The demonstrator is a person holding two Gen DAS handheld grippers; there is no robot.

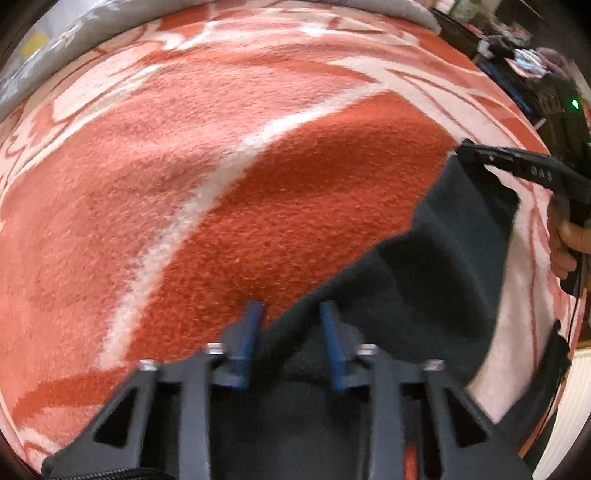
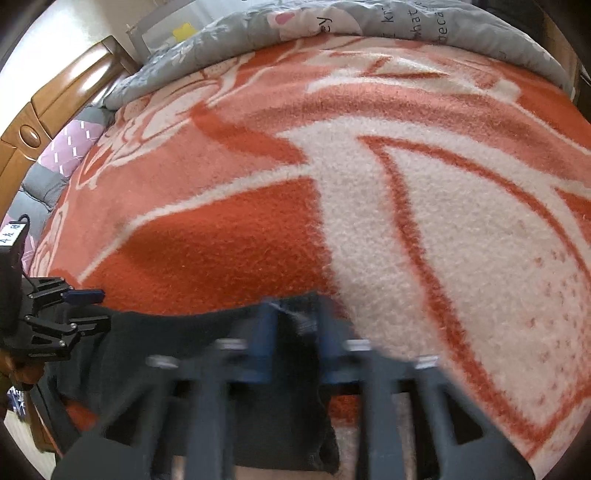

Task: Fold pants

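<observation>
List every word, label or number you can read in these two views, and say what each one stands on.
"OAS" – on the black right gripper, left wrist view.
"kn", "hat", "eca" – cut-off print on the grey quilt.
White label on the left gripper's body: handwritten marks, too small to read.

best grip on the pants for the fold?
By the top edge at its two corners, one gripper each, coming in from the near side. The dark pants hang as a stretched sheet over the blanket, so the corners keep it flat.
</observation>
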